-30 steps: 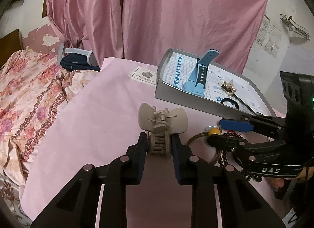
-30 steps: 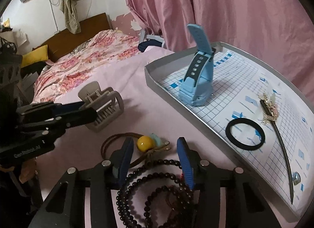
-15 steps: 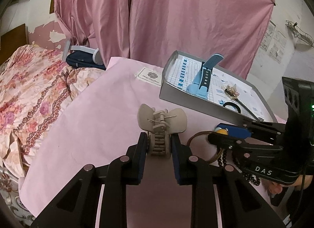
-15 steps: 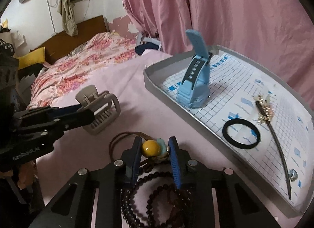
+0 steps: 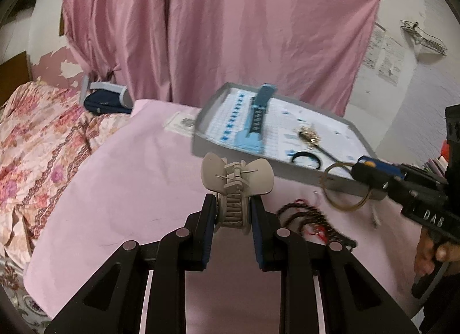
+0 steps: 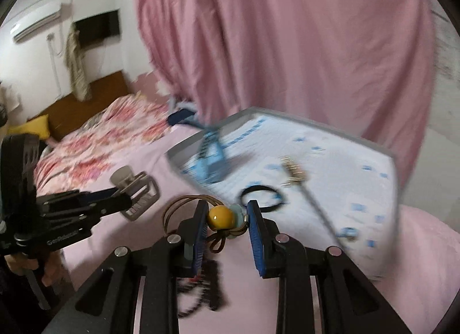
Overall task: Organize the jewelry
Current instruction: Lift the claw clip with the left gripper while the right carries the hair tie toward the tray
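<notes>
- Where the right hand-held gripper [image 6: 225,219] stood spread over the brown cord hair tie [image 6: 184,207] 1 second ago, it now pinches that tie by its yellow bead [image 6: 220,217] and has lifted it clear of the pink surface [image 5: 129,179], beside the grey tray [image 5: 339,184].
- Pressed on the beige claw clip [image 5: 234,190], the left hand-held gripper [image 5: 233,213] still holds it above the surface.
- Dark beads [image 5: 313,219] lie on the pink cloth, blurred.

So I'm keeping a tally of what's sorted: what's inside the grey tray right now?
Inside the grey tray: a blue watch, a black hair ring and a gold-topped hair stick. The near right corner is hidden by the right gripper.
</notes>
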